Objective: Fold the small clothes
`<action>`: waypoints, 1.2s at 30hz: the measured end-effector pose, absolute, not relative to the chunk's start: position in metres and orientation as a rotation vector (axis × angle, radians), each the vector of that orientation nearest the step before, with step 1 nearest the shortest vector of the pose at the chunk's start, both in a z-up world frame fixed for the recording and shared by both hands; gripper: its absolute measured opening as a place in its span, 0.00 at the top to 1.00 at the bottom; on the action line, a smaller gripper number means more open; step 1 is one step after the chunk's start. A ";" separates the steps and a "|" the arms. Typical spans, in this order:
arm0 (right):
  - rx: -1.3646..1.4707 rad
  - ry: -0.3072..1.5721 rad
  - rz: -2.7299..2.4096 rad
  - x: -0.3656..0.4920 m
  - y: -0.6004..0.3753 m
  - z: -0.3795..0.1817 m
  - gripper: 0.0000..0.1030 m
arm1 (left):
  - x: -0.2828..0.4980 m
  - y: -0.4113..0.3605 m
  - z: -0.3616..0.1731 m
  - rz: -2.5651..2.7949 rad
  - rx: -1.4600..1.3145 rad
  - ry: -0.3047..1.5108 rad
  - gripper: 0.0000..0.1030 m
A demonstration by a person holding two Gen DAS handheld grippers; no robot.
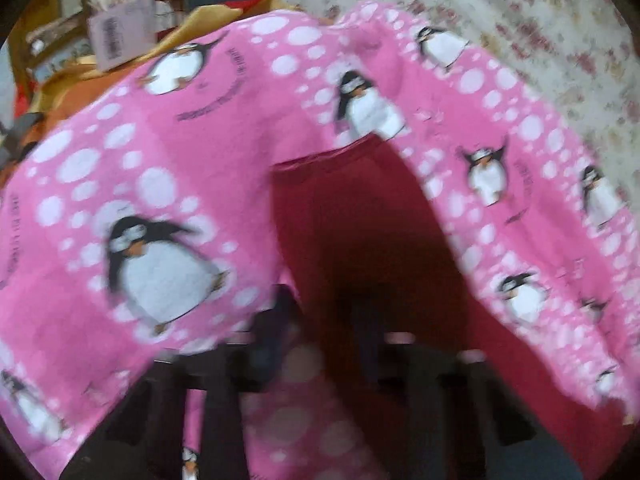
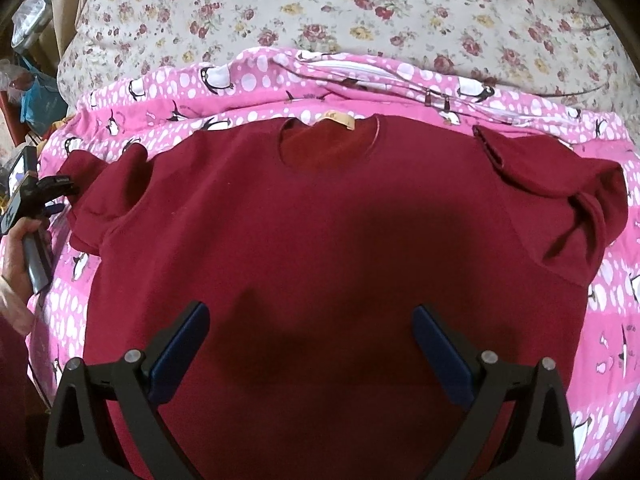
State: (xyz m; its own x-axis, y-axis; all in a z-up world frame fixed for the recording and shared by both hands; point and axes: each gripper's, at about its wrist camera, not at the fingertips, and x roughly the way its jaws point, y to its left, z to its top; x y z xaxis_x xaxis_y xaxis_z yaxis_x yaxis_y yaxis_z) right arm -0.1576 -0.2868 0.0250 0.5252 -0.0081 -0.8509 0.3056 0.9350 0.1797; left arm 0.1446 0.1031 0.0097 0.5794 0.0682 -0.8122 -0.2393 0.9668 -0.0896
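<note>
A dark red short-sleeved shirt (image 2: pixel 320 220) lies flat, front up, collar away from me, on a pink penguin-print blanket (image 2: pixel 248 92). Its right sleeve (image 2: pixel 560 184) is crumpled and partly folded over. My right gripper (image 2: pixel 312 320) hovers open above the shirt's lower middle, holding nothing. My left gripper (image 2: pixel 56 188) shows at the left edge of the right wrist view, beside the shirt's left sleeve (image 2: pixel 100 184). The left wrist view is blurred: dark fingers (image 1: pixel 276 320) sit low over the blanket (image 1: pixel 160 184) at the red sleeve (image 1: pixel 360 220); their state is unclear.
A floral bedsheet (image 2: pixel 360 8) lies beyond the blanket. Clutter and bags (image 2: pixel 36 92) stand off the bed's left side. A heap of orange and yellow cloth with a paper tag (image 1: pixel 120 32) sits at the far left.
</note>
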 end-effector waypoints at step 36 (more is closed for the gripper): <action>0.516 0.911 -0.281 -0.214 -0.386 0.045 0.00 | -0.104 -0.179 0.059 -0.772 -0.007 1.091 0.96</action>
